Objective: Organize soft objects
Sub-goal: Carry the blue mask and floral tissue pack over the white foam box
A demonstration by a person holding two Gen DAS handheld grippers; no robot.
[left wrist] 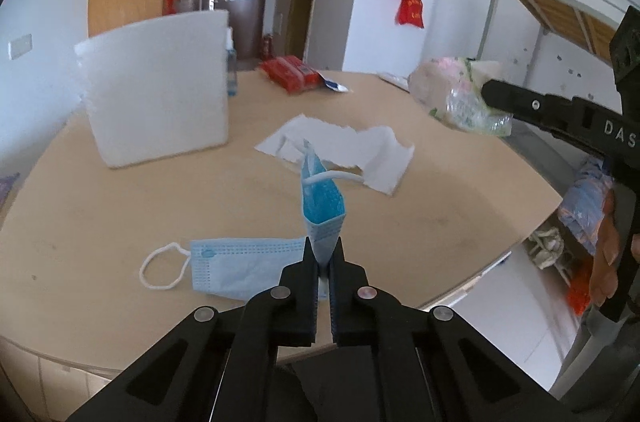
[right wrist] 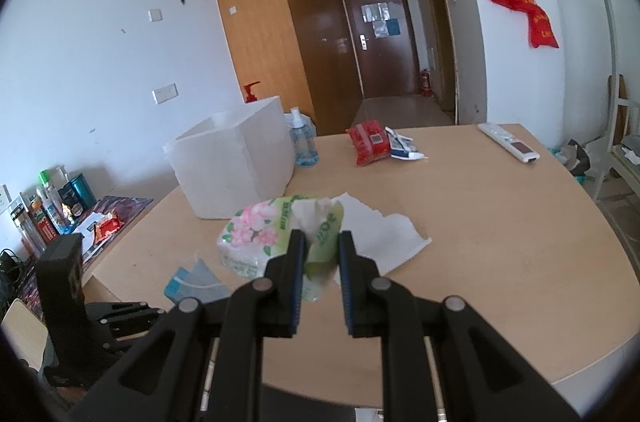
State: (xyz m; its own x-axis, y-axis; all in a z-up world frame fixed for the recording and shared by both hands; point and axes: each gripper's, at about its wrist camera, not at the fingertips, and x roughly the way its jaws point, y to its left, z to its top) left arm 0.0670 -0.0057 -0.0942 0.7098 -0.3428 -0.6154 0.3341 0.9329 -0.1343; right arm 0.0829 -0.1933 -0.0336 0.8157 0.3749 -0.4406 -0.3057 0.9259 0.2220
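Observation:
My left gripper (left wrist: 324, 250) is shut on a folded blue face mask (left wrist: 320, 198) and holds it upright above the table. A second blue mask (left wrist: 244, 264) lies flat on the table just left of it. My right gripper (right wrist: 322, 242) is shut on a soft tissue pack (right wrist: 264, 234) with pink flowers and green print, held above the table; it also shows in the left wrist view (left wrist: 456, 94) at the right. A torn white paper towel (left wrist: 344, 150) lies mid-table. A white foam box (left wrist: 160, 86) stands at the left.
A red packet (right wrist: 368, 142), a blue-white wrapper (right wrist: 404, 148), a clear blue bottle (right wrist: 304, 142) and a white remote (right wrist: 508, 142) sit at the table's (right wrist: 520, 242) far side. A low shelf with bottles (right wrist: 52, 206) stands left. A bunk bed (left wrist: 560, 10) stands right.

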